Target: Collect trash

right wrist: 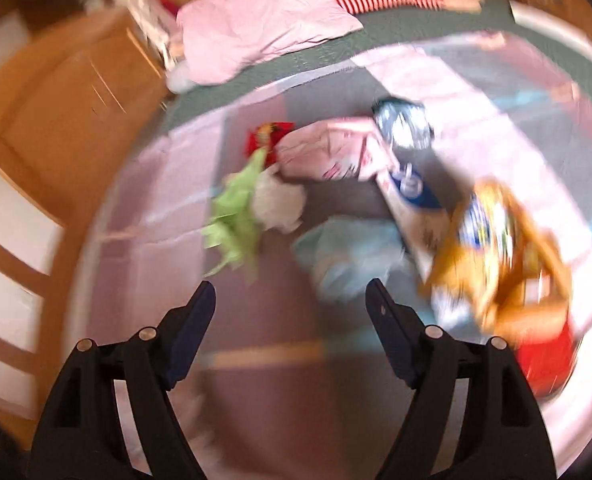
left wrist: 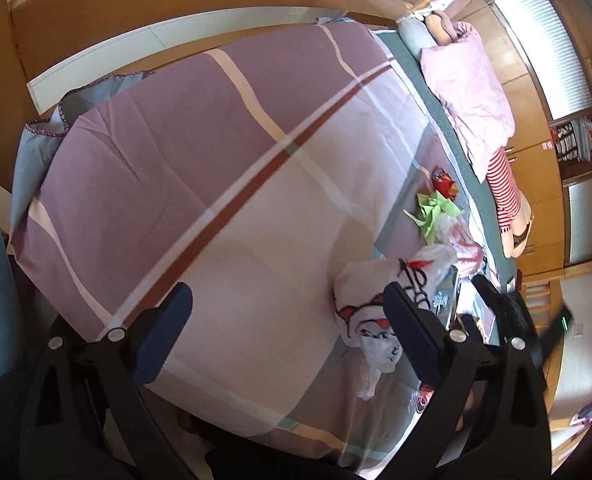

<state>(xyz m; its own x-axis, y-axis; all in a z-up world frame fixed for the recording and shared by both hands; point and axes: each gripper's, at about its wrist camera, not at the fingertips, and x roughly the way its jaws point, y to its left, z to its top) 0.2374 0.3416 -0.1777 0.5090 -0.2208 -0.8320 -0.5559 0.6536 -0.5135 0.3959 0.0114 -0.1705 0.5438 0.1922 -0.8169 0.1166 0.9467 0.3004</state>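
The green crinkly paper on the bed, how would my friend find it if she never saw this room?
Start at the big bed with the pink and purple checked quilt. Near its far side, before the dark green strip, lies a small heap of trash. The green crinkly paper is at the heap's left edge in the right wrist view, beside a white crumpled ball and below a red wrapper; it is the only bright lime-green piece.

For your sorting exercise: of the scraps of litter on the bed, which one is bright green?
The crumpled green paper, lying against a white wad; the other scraps are red, pink, blue or orange.
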